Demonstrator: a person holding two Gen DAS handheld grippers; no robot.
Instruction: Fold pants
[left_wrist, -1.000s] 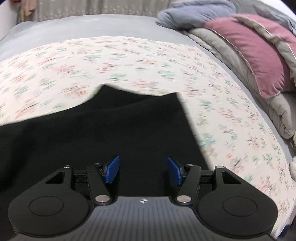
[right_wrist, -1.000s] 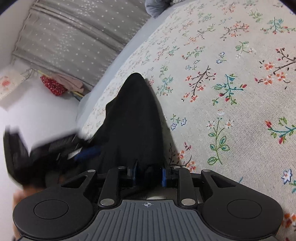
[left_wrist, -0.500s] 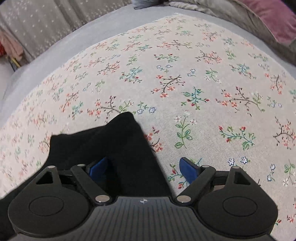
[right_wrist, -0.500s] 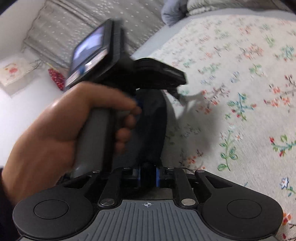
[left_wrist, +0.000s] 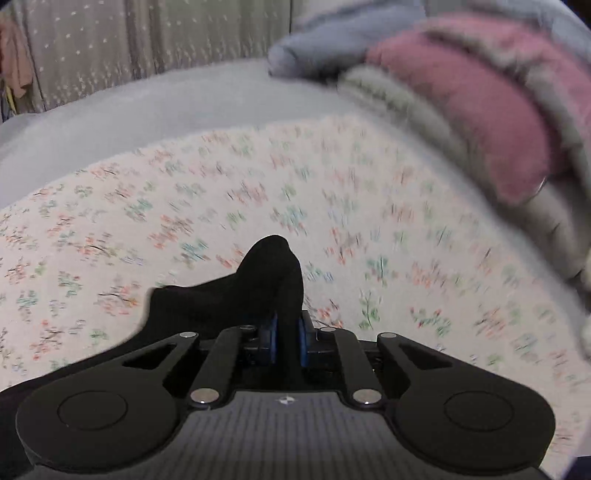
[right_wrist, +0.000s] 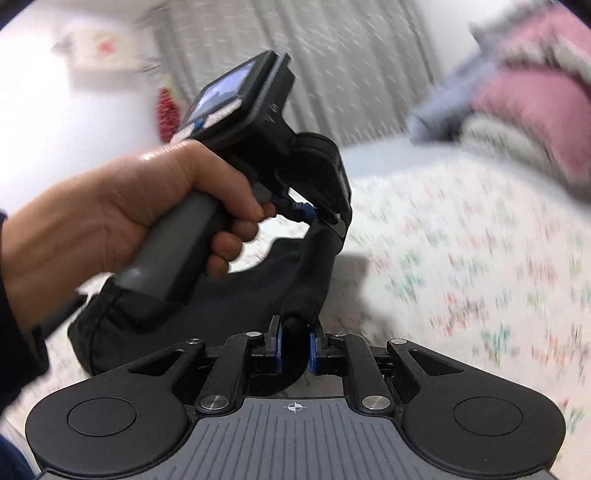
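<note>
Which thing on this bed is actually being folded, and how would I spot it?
Start from the bed's floral sheet, with the pink pillow at its far right. Nearest the cameras lie the black pants, pinched by the left gripper, jaws closing, and the right gripper. They are the only plain black cloth on the pale pattern.

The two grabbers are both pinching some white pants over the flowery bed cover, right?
Not quite: the pants are black, not white, as the left wrist view shows. The left gripper, whose jaws are closing, and the right gripper both pinch them over the flowery bed cover.
</note>
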